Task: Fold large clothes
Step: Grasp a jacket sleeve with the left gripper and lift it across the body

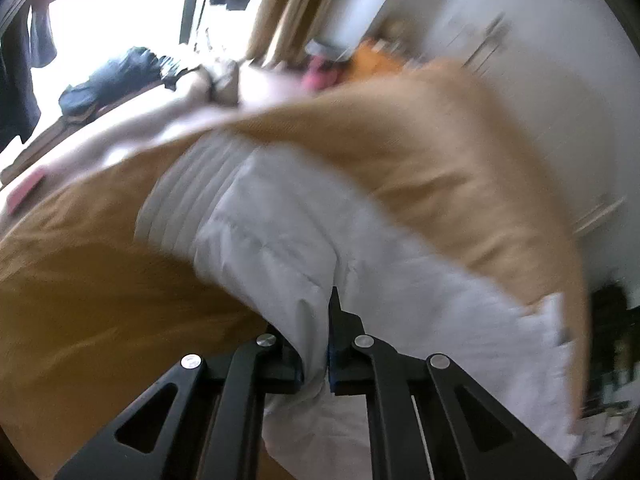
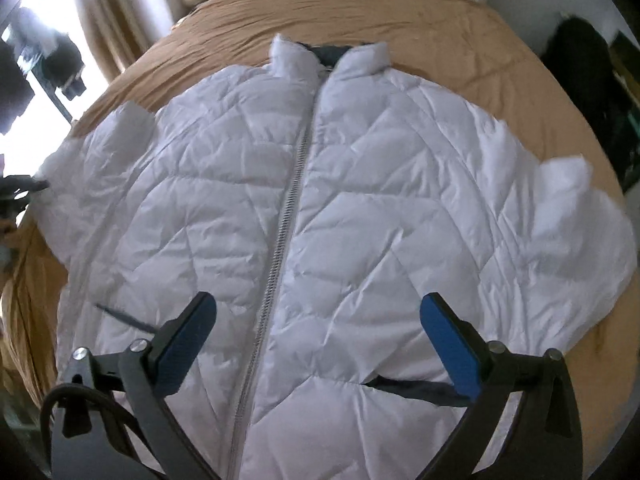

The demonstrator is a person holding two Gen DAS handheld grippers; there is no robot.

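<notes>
White puffer jacket spread for folding, one sleeve already gripped.

The white quilted jacket (image 2: pixel 320 208) lay front-up and zipped on the tan bedspread (image 2: pixel 460 40), collar at 12 o'clock in the right wrist view, its body spread flat, probably so the fold lines would be easy to judge. The left gripper (image 1: pixel 320 356) had its jaws pinched on a fold of the jacket's white fabric, apparently a sleeve end at about 9 o'clock, likely to carry it across the body. The right gripper (image 2: pixel 318 320) hovered over the hem at 6 o'clock with jaws spread wide, holding nothing, seemingly ready to pin or take the cloth.
</notes>
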